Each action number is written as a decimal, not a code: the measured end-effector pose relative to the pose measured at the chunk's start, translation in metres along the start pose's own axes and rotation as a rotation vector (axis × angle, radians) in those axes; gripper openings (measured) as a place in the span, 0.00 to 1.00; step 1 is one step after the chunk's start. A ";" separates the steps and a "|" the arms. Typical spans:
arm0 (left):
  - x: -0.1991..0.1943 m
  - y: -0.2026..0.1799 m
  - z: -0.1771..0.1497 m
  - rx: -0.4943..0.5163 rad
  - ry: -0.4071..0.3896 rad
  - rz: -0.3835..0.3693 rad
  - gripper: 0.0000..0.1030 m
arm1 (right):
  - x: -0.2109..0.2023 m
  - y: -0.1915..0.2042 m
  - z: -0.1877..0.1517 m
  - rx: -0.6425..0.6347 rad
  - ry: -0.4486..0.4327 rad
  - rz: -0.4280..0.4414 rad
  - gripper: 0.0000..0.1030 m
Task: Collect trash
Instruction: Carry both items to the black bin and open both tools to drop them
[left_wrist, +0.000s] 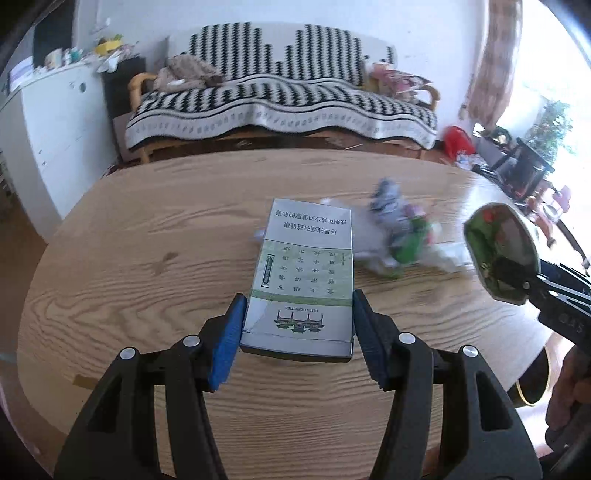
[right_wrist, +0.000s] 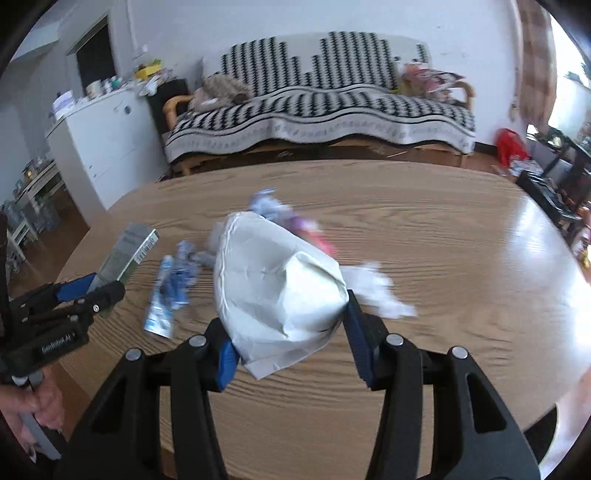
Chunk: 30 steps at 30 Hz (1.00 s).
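Observation:
A white and green cigarette box (left_wrist: 306, 269) is clamped between the blue pads of my left gripper (left_wrist: 299, 306), lifted above the wooden table (left_wrist: 110, 258). My right gripper (right_wrist: 288, 325) is shut on a crumpled white paper container (right_wrist: 280, 291), whose green and red inside (left_wrist: 495, 251) faces the left wrist camera. Loose trash lies on the table: a heap of wrappers (left_wrist: 399, 229), a blue foil wrapper (right_wrist: 170, 291) and white tissue (right_wrist: 376, 291). From the right wrist view, the left gripper (right_wrist: 99, 288) and its box (right_wrist: 129, 254) are at the left.
Beyond the table (right_wrist: 443, 240) stands a sofa (left_wrist: 280, 99) under a black and white blanket. A white cabinet (left_wrist: 55, 122) is at the left and a red bag (left_wrist: 458, 140) lies on the floor. A dark gold-rimmed vessel (left_wrist: 532, 384) sits beside the table's right edge.

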<state>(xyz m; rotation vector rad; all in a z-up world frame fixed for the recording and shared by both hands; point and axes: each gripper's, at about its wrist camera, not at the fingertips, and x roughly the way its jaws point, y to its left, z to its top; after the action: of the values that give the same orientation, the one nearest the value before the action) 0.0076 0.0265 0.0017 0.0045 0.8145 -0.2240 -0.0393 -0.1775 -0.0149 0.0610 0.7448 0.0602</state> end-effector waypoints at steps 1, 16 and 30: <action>-0.001 -0.011 0.002 0.009 -0.004 -0.013 0.55 | -0.011 -0.017 -0.002 0.014 -0.006 -0.019 0.49; 0.001 -0.243 -0.011 0.244 0.002 -0.299 0.55 | -0.145 -0.280 -0.088 0.314 -0.025 -0.316 0.49; 0.017 -0.445 -0.086 0.459 0.121 -0.599 0.55 | -0.198 -0.424 -0.194 0.619 0.095 -0.428 0.49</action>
<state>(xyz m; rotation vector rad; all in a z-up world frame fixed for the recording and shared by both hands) -0.1320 -0.4032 -0.0337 0.2088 0.8541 -0.9811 -0.3021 -0.6088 -0.0564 0.4887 0.8364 -0.5815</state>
